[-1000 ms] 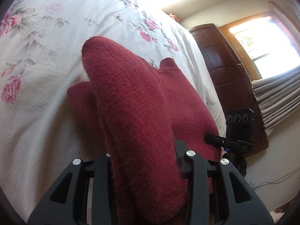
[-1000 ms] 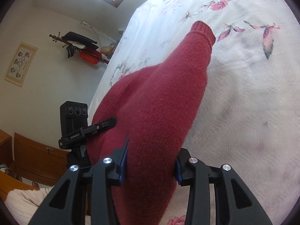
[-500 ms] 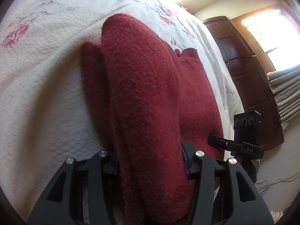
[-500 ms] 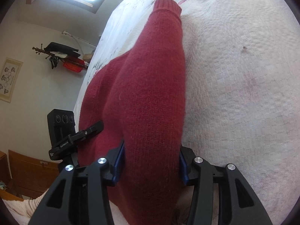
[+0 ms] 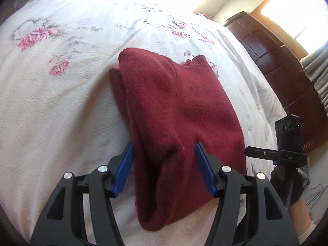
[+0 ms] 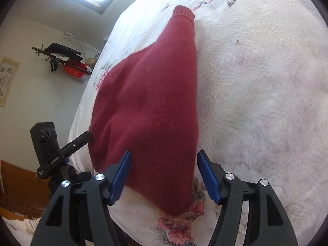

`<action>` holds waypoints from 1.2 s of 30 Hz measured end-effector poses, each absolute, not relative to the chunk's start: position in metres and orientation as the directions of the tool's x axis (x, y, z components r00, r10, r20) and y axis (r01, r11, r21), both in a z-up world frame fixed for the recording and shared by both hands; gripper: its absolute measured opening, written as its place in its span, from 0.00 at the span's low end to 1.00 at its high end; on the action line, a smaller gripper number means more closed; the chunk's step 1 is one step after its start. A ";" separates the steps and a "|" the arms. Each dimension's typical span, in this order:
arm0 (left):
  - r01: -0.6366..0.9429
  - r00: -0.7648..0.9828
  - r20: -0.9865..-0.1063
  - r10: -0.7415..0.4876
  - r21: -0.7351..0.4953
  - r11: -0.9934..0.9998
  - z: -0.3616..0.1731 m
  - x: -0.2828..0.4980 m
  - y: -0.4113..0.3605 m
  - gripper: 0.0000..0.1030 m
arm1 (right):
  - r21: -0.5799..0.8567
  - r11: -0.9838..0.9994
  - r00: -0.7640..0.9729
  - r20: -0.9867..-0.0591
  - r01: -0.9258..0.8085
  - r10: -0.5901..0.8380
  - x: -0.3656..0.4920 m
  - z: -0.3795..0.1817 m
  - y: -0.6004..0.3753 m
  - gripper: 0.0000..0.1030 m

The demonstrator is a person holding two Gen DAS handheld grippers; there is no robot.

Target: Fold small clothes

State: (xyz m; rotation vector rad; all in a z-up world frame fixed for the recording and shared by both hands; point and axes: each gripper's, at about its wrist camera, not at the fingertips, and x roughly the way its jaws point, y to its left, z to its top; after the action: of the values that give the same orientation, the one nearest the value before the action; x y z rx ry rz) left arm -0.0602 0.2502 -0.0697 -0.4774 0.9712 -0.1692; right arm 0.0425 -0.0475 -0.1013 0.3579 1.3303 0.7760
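We are working over white floral bedspread [image 5: 61,102], covering whole bed. Dark red knit sweater [image 5: 174,106] is lying folded on it, sleeve cuff [image 6: 183,12] pointing away in right wrist view. We are holding left gripper [image 5: 164,164] spread wide, blue pads [image 5: 124,169] flanking sweater's near edge, not pinching. We are holding right gripper [image 6: 164,174] likewise wide, pads apart either side of sweater.
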 end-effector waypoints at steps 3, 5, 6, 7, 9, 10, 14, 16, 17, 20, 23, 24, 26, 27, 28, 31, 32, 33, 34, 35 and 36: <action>-0.070 0.564 -0.756 -0.332 -0.445 0.893 -0.071 -0.068 0.242 0.61 | 0.633 0.719 0.030 -0.744 -0.287 0.667 0.029 -0.111 -0.050 0.64; -0.076 0.558 -0.769 -0.311 -0.421 0.904 -0.076 -0.071 0.240 0.61 | 0.638 0.722 0.016 -0.746 -0.268 0.666 0.024 -0.120 -0.051 0.60; -0.084 0.554 -0.779 -0.294 -0.404 0.911 -0.078 -0.071 0.237 0.61 | 0.640 0.723 0.013 -0.746 -0.260 0.666 0.023 -0.123 -0.051 0.48; -0.095 0.546 -0.792 -0.273 -0.382 0.919 -0.081 -0.071 0.238 0.61 | 0.657 0.712 0.009 -0.733 -0.249 0.680 0.021 -0.125 -0.054 0.37; -0.112 0.526 -0.814 -0.247 -0.354 0.928 -0.088 -0.071 0.238 0.59 | 0.674 0.701 0.027 -0.716 -0.233 0.697 0.018 -0.123 -0.059 0.30; -0.123 0.513 -0.824 -0.242 -0.350 0.929 -0.093 -0.071 0.240 0.59 | 0.676 0.700 0.034 -0.713 -0.232 0.700 0.016 -0.122 -0.061 0.26; -0.154 0.489 -0.838 -0.240 -0.354 0.923 -0.106 -0.076 0.247 0.60 | 0.677 0.697 0.056 -0.707 -0.237 0.705 0.010 -0.119 -0.067 0.22; -0.161 0.483 -0.842 -0.239 -0.354 0.921 -0.111 -0.077 0.249 0.60 | 0.659 0.712 0.060 -0.722 -0.244 0.689 0.008 -0.118 -0.066 0.21; -0.162 0.480 -0.845 -0.237 -0.350 0.922 -0.113 -0.078 0.250 0.60 | 0.652 0.719 0.057 -0.730 -0.242 0.681 0.009 -0.120 -0.065 0.21; -0.165 0.474 -0.846 -0.245 -0.359 0.919 -0.122 -0.080 0.253 0.62 | 0.626 0.742 0.055 -0.755 -0.239 0.654 0.009 -0.129 -0.062 0.21; -0.167 0.477 -0.841 -0.257 -0.373 0.913 -0.127 -0.083 0.257 0.63 | 0.630 0.745 0.054 -0.755 -0.217 0.654 0.009 -0.137 -0.063 0.23; -0.164 0.477 -0.841 -0.256 -0.371 0.914 -0.127 -0.083 0.257 0.63 | 0.636 0.743 0.055 -0.751 -0.209 0.658 0.009 -0.139 -0.064 0.23; -0.167 0.473 -0.844 -0.255 -0.370 0.914 -0.127 -0.084 0.258 0.63 | 0.642 0.740 0.062 -0.745 -0.202 0.664 0.008 -0.140 -0.069 0.25; -0.172 0.469 -0.846 -0.254 -0.370 0.913 -0.126 -0.085 0.259 0.63 | 0.641 0.741 0.068 -0.745 -0.201 0.663 0.007 -0.139 -0.070 0.28; -0.178 0.466 -0.848 -0.252 -0.368 0.913 -0.124 -0.086 0.259 0.63 | 0.638 0.744 0.073 -0.747 -0.200 0.660 0.006 -0.136 -0.071 0.34; -0.184 0.462 -0.859 -0.220 -0.335 0.924 -0.112 -0.093 0.256 0.63 | 0.588 0.779 0.110 -0.778 -0.218 0.619 -0.001 -0.121 -0.073 0.44; -0.185 0.458 -0.864 -0.208 -0.321 0.929 -0.108 -0.095 0.255 0.63 | 0.565 0.793 0.124 -0.790 -0.229 0.600 -0.002 -0.116 -0.074 0.47; -0.185 0.456 -0.868 -0.197 -0.309 0.933 -0.104 -0.097 0.253 0.63 | 0.544 0.805 0.139 -0.801 -0.238 0.582 -0.005 -0.111 -0.074 0.56; -0.189 0.452 -0.873 -0.183 -0.295 0.937 -0.101 -0.100 0.251 0.65 | 0.519 0.818 0.157 -0.812 -0.249 0.563 -0.009 -0.105 -0.074 0.65; -0.194 0.450 -0.877 -0.167 -0.278 0.941 -0.096 -0.102 0.249 0.70 | 0.490 0.832 0.177 -0.823 -0.260 0.540 -0.012 -0.099 -0.073 0.68; -0.194 0.453 -0.878 -0.156 -0.267 0.944 -0.091 -0.105 0.247 0.71 | 0.457 0.847 0.199 -0.834 -0.272 0.515 -0.016 -0.093 -0.071 0.72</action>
State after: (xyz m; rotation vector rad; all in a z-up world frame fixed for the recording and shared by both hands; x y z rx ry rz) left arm -0.1053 0.2467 -0.0909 -0.3539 1.1074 0.0241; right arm -0.0156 -0.0713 -0.0926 0.2277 1.2561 0.5566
